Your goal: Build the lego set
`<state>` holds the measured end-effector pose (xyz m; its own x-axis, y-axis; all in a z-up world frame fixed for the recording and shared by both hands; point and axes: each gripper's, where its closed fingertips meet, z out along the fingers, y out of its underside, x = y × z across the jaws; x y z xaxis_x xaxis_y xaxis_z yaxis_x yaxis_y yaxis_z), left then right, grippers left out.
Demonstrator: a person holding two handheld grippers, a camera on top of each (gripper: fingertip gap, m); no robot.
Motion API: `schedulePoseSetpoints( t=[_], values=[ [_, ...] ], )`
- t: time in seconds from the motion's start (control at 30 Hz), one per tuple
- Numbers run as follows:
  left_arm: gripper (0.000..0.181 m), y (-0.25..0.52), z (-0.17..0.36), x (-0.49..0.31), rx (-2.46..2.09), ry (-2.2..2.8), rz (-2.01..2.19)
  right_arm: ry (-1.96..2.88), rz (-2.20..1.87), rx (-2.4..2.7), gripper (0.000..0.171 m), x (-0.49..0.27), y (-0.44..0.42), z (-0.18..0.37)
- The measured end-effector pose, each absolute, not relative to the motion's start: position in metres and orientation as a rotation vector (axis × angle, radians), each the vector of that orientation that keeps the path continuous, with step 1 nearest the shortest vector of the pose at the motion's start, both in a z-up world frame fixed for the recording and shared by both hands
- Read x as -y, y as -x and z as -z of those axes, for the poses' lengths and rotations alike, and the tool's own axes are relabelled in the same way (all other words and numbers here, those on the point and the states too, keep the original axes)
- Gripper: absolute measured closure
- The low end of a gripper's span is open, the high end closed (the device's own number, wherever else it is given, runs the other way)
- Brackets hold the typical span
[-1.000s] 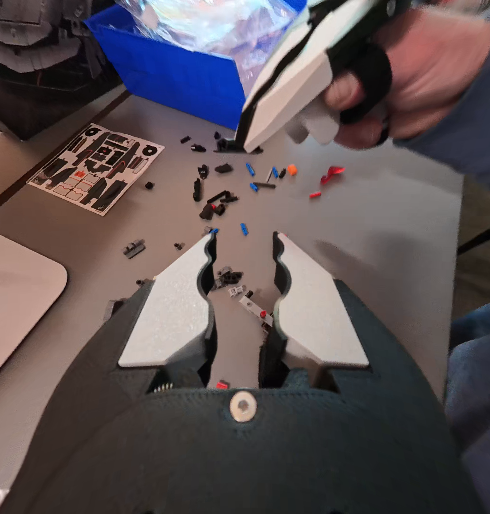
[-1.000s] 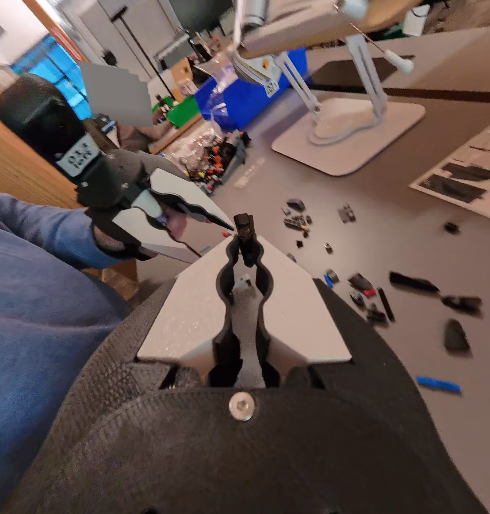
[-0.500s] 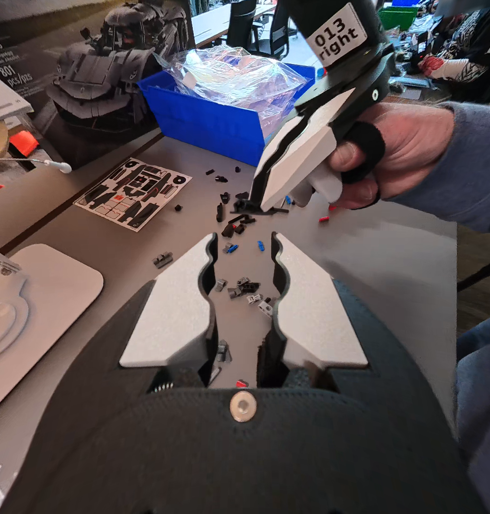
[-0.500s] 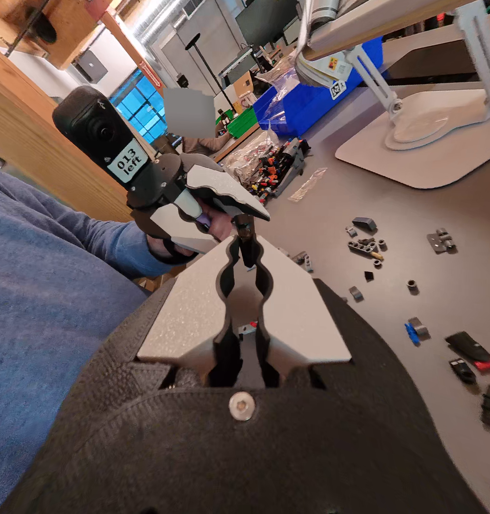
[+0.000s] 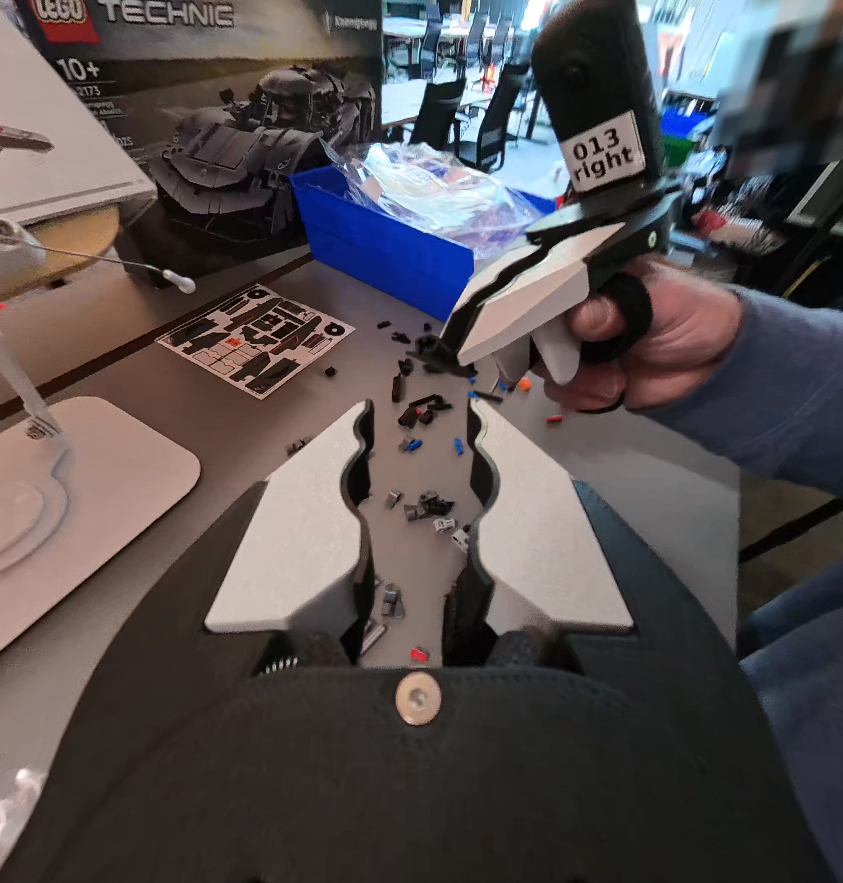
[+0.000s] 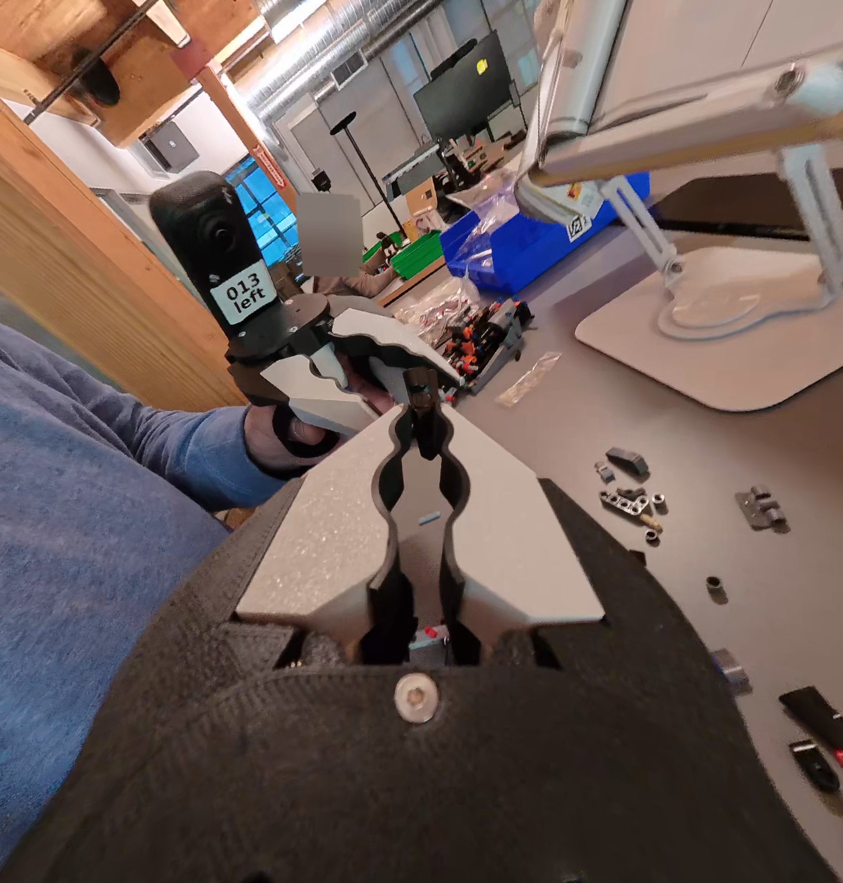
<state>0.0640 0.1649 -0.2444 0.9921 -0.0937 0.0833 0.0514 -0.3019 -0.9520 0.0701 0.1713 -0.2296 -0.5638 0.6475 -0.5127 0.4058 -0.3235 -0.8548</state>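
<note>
My right gripper (image 6: 422,413) is shut on a small black lego piece (image 6: 420,382) that sticks out past its tips, held above the grey table (image 6: 577,430). In the left wrist view the right gripper (image 5: 450,352) points down-left with the black piece (image 5: 429,351) at its tip. My left gripper (image 5: 420,411) is open and empty above loose lego pieces (image 5: 422,413). In the right wrist view its fingers (image 6: 386,329) stand apart just behind the held piece. More small grey and black pieces (image 6: 625,497) lie on the table.
A blue bin (image 5: 381,248) with clear bags and the set's box (image 5: 209,95) stand at the back. A sticker sheet (image 5: 257,337) lies in front of them. A white stand base (image 5: 99,478) is at the left. A partly built model (image 6: 486,329) sits beyond the grippers.
Both grippers have tilted up from the table. The right gripper has risen with the black piece and come closer to the left gripper's tips. The left gripper stays open.
</note>
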Motion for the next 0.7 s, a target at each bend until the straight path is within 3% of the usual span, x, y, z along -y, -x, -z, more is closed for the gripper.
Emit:
schedulePoseSetpoints(
  t=[0.43, 0.7],
  values=[
    [0.145, -0.045, 0.2, -0.155, 0.224, 1.661, 0.638, 0.999, -1.275, 1.762, 0.166, -0.172, -0.05, 0.189],
    [0.144, -0.046, 0.193, -0.153, 0.262, 1.605, 0.785, 0.842, -1.028, 1.81, 0.165, -0.167, -0.048, 0.186]
  ],
)
